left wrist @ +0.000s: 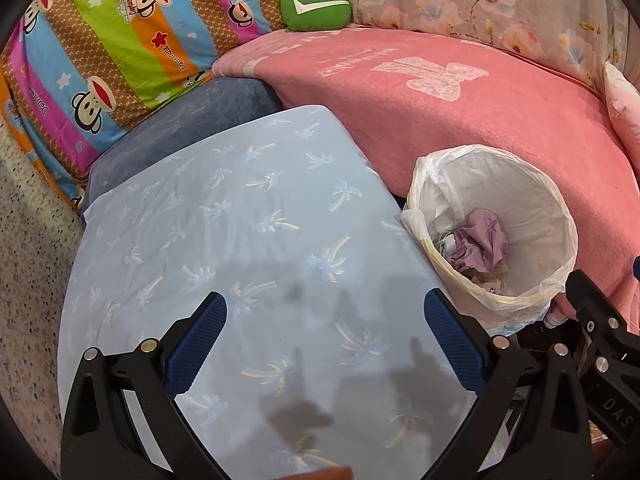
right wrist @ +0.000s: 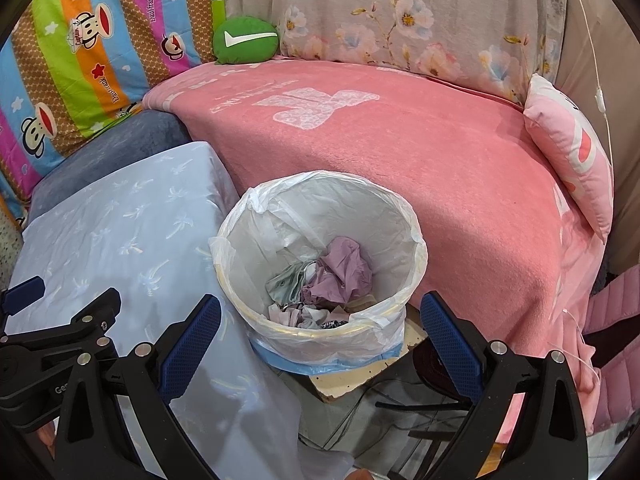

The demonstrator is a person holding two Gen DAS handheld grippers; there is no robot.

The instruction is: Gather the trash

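Over the blue palm-print worktop (left wrist: 224,216) I am holding my left gripper (left wrist: 324,344) spread and empty. My right gripper (right wrist: 320,344) is hanging spread wide above the lined trash bin (right wrist: 400,216), which is standing just beside the pink bed (right wrist: 420,152), with crumpled purple trash (right wrist: 340,272) lying inside.

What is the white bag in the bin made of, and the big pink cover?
The bin liner looks like thin plastic film: see-through, crinkly, slightly shiny, folded over the bin's rim. The pink cover looks like soft fleece or towelling: matte and fuzzy, with a paler woven-in pattern. Which fabric exactly, I cannot tell.
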